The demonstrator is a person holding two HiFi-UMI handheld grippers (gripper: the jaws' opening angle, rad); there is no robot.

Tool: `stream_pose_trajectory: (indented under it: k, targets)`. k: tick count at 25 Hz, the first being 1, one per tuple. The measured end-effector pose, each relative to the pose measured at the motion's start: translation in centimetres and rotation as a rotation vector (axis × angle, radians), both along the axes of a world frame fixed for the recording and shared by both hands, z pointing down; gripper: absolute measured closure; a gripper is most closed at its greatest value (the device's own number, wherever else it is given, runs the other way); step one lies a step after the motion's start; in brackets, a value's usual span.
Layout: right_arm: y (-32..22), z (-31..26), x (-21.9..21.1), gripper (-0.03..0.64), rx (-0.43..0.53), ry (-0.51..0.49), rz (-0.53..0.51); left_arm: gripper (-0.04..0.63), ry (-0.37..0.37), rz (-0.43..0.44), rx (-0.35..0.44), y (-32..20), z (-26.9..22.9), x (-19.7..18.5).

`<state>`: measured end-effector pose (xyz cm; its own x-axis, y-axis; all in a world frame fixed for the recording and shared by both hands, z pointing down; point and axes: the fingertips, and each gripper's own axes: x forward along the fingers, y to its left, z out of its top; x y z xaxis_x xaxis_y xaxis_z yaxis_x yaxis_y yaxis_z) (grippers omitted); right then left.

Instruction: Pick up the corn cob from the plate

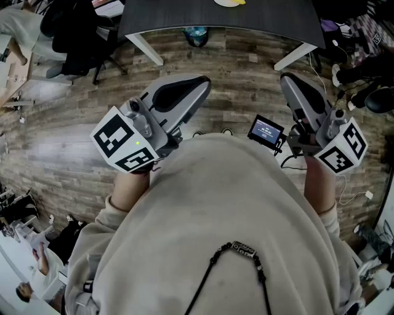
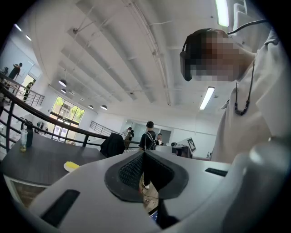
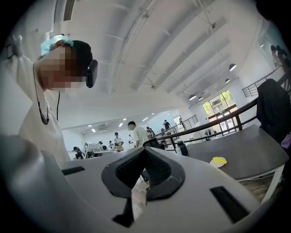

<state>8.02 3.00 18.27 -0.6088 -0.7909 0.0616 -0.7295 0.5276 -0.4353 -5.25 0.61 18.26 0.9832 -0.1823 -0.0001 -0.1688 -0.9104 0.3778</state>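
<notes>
Yellow corn cob (image 3: 220, 159) sits on small white plate (image 3: 213, 164) on dark grey tabletop (image 1: 221, 18). Left gripper (image 1: 200, 83) and right gripper (image 1: 286, 80) hang well short of tabletop, jaws closed, empty. Step in, open jaws, grip cob mid-length.

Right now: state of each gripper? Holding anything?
Left gripper: closed, pads together, nothing between them.
Right gripper: closed, pads together, nothing between them.
</notes>
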Motion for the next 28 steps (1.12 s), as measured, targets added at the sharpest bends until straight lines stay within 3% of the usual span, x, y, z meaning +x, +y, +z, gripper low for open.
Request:
stream_pose_trajectory:
  k: [11,23,28]
  targets:
    - [-0.6,1.2,2.0,0.603,-0.023,-0.084,-0.010,0.589,-0.013,-0.012,-0.023,-0.4,1.3,1.1]
    - [-1.5,4.5,6.6,0.603,-0.046,-0.204,0.029,0.589,-0.159,0.011,-0.051,-1.0,3.8,5.1]
    - [-0.8,6.3,6.5,0.603,-0.062,-0.186,0.008,0.589,-0.157,0.038,-0.050,-0.8,4.5,6.2]
